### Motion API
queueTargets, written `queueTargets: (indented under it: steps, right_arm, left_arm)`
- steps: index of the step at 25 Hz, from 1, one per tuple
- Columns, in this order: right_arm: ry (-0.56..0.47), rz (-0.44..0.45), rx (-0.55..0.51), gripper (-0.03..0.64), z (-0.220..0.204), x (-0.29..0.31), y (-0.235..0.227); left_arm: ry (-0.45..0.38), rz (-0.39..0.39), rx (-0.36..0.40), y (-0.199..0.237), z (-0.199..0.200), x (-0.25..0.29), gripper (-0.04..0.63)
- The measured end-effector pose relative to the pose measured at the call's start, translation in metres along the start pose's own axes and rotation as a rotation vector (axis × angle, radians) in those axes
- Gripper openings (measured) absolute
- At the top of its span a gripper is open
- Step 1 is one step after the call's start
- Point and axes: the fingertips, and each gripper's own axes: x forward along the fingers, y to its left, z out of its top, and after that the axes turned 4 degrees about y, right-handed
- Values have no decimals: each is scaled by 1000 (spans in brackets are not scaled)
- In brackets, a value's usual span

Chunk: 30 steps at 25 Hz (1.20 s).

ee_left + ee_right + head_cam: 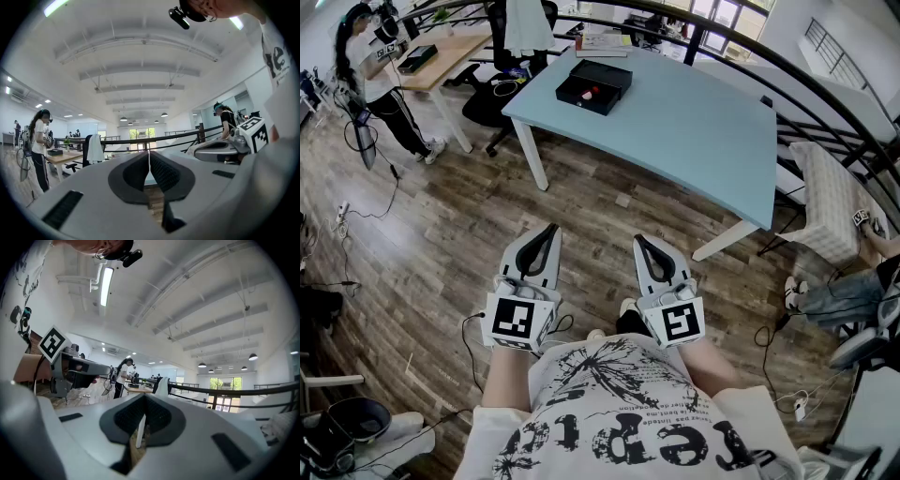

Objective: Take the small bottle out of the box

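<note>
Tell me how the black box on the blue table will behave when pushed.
The black box looks low and wide, so it would probably slide rather than tip. The blue table looks smooth, so a light push may shift it. The small red item lying inside might shift too.

Readable print: one item only, on the person's white T-shirt (628,412).
- Head view: large black letters across the chest, cut off by folds and the frame edge. As they sit in the frame they look like "epre", twice over. This reading is uncertain.
- The smaller lines of print above them are too fine to read.
- Left gripper view: the shirt edge shows part of a black letter, perhaps "e".

Cube (515,321) of the left tool (548,232) and cube (679,324) of the right tool (643,244): black-and-white square code patterns, no letters or numbers.
</note>
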Motion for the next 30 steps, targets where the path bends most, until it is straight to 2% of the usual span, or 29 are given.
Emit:
queueTargets:
  steps: [20,25,30]
  right_arm:
    - [24,-16,44,11,-15,38,-5]
    - [33,23,71,11,-31,73,-20]
    - [42,55,77,11,-40,138,-58]
  left_arm:
    - [32,18,-35,30,-22,16,23]
    - [54,47,-25,50,-29,48,23]
    - [82,80,19,84,-31,107,23]
